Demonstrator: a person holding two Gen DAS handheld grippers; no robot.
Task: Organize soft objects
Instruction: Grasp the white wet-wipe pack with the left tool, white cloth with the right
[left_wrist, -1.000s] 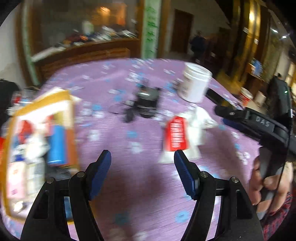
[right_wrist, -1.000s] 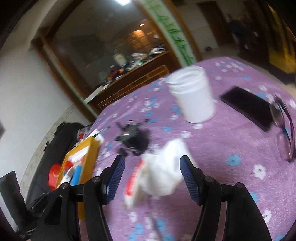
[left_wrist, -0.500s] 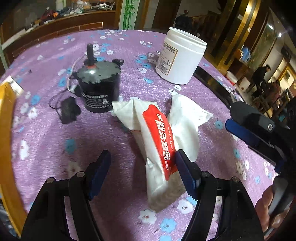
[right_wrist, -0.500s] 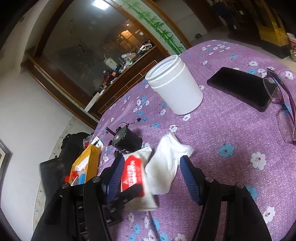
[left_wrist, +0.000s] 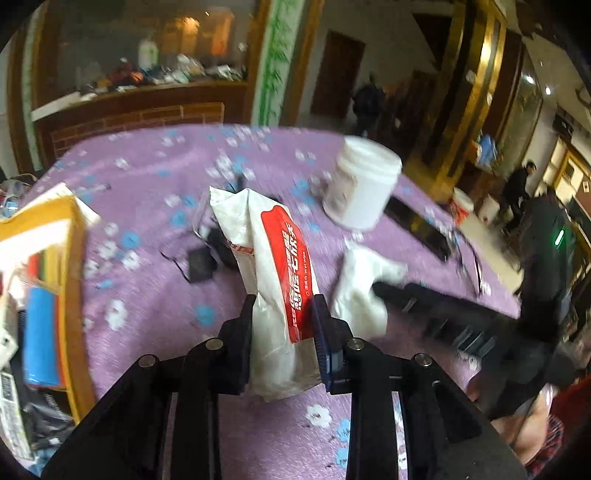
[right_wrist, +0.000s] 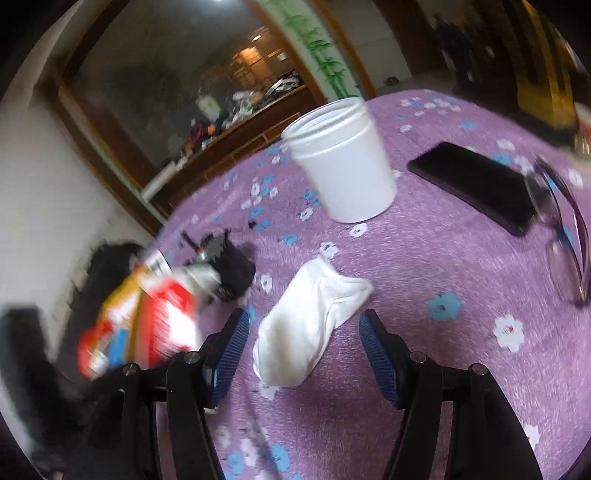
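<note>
Left gripper (left_wrist: 284, 325): jaws closing on a wipes pack (left_wrist: 275, 280), pads pressing both its sides, pack squeezed thin there. Pack white with a red label, standing up out of the jaws, top end tilted away to the left. Looks lifted off the worktop (left_wrist: 155, 295), under a purple cloth with blue and white flowers.

Right gripper (right_wrist: 304, 354): jaws wide apart, holding nothing. White sock (right_wrist: 310, 325) lying flat on the cloth between the blue pads, touching neither one. Toe end near the camera, cuff end pointing up and right.

Behind the sock, a white tub (right_wrist: 343, 162), open at the top, standing up. To its right, a black phone (right_wrist: 476, 186) lying flat, with glasses (right_wrist: 565, 240) just beside it. To the left of the sock, a small black motor (right_wrist: 229, 266), blurred.

In the left view, a yellow box (left_wrist: 55, 295) at the left edge, full of mixed bits, one blue. Hand (left_wrist: 535, 413) at the lower right, by a checked sleeve, holding the right gripper's handle.
</note>
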